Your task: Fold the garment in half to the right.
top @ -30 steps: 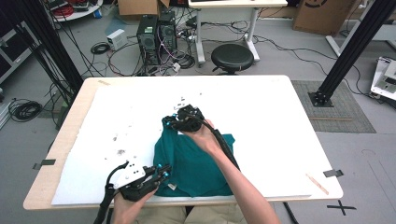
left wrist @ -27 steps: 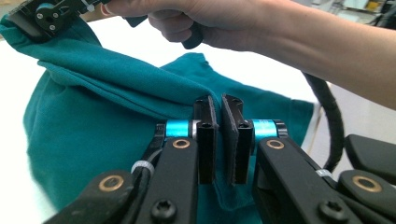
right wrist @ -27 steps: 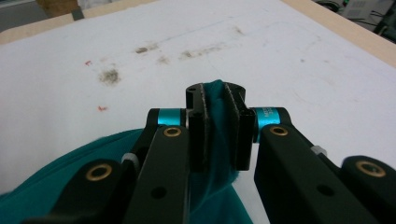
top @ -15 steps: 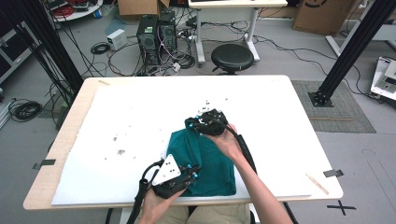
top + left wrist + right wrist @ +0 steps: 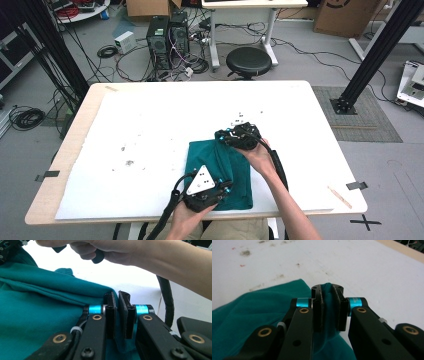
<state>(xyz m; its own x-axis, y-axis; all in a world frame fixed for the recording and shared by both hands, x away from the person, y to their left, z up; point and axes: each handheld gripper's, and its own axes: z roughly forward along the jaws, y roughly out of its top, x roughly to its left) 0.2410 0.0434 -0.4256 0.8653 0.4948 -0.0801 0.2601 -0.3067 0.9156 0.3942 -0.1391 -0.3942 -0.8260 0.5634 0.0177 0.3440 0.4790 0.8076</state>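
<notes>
A teal cloth (image 5: 220, 167) lies folded on the white table cover (image 5: 150, 125), near the front edge and right of centre. My left gripper (image 5: 226, 191) is at the cloth's near edge and is shut on a fold of the teal cloth (image 5: 50, 315), which shows between its pads (image 5: 111, 312). My right gripper (image 5: 221, 135) is at the cloth's far edge. It is shut on a raised pinch of cloth (image 5: 262, 312) that sticks up between its pads (image 5: 337, 305). The right hand and forearm (image 5: 150, 255) pass across the top of the left gripper view.
Dark stains (image 5: 127, 162) mark the white cover left of the cloth, and small specks (image 5: 239, 119) lie just beyond the right gripper. A wooden stick (image 5: 340, 196) rests near the table's right front corner. A stool (image 5: 248, 61) and computer towers (image 5: 167, 37) stand on the floor behind.
Both hands have moved to the right with the cloth held in them. The cloth's left side has been drawn over, so it lies narrower and farther right.
</notes>
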